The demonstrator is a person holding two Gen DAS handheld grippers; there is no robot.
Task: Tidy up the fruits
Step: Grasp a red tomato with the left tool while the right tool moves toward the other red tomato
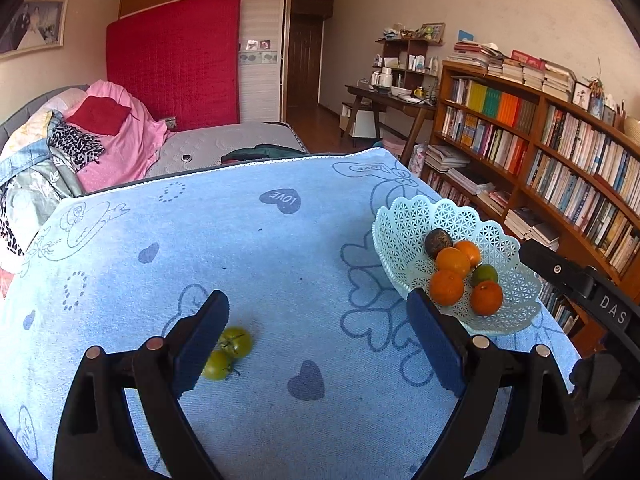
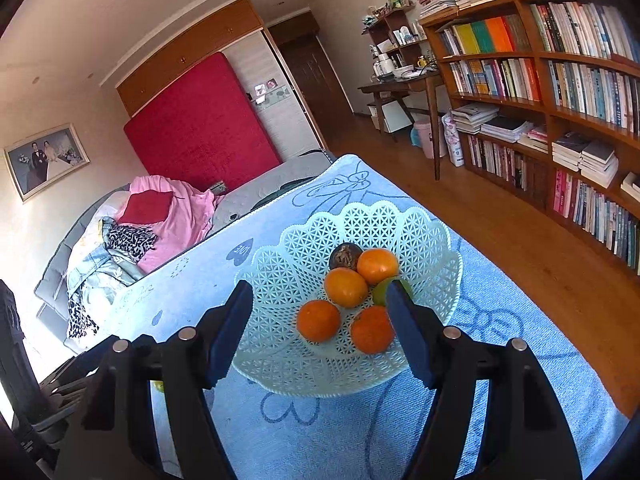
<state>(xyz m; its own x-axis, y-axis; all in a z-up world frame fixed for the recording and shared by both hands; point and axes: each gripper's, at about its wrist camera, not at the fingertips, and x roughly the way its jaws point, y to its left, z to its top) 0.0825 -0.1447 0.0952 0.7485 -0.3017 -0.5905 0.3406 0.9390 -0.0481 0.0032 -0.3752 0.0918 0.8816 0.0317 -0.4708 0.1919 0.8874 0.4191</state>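
Note:
A pale green lattice basket (image 1: 404,224) (image 2: 360,216) stands at the right of the blue towel-covered table. It holds several oranges (image 1: 453,262) (image 2: 346,286), a green fruit (image 1: 485,275) (image 2: 380,290) and a dark brown fruit (image 1: 438,242) (image 2: 345,256). Two green tomatoes (image 1: 230,350) lie on the towel, partly hidden behind my left gripper's left finger. My left gripper (image 1: 320,336) is open and empty above the towel. My right gripper (image 2: 320,332) is open and empty, just above the basket's near side.
The blue towel (image 1: 280,248) with heart prints covers the table. A bed with piled clothes (image 1: 100,136) lies beyond it. Bookshelves (image 1: 540,152) and wooden floor (image 2: 500,220) are to the right. The right gripper's body (image 1: 580,288) shows at the right edge.

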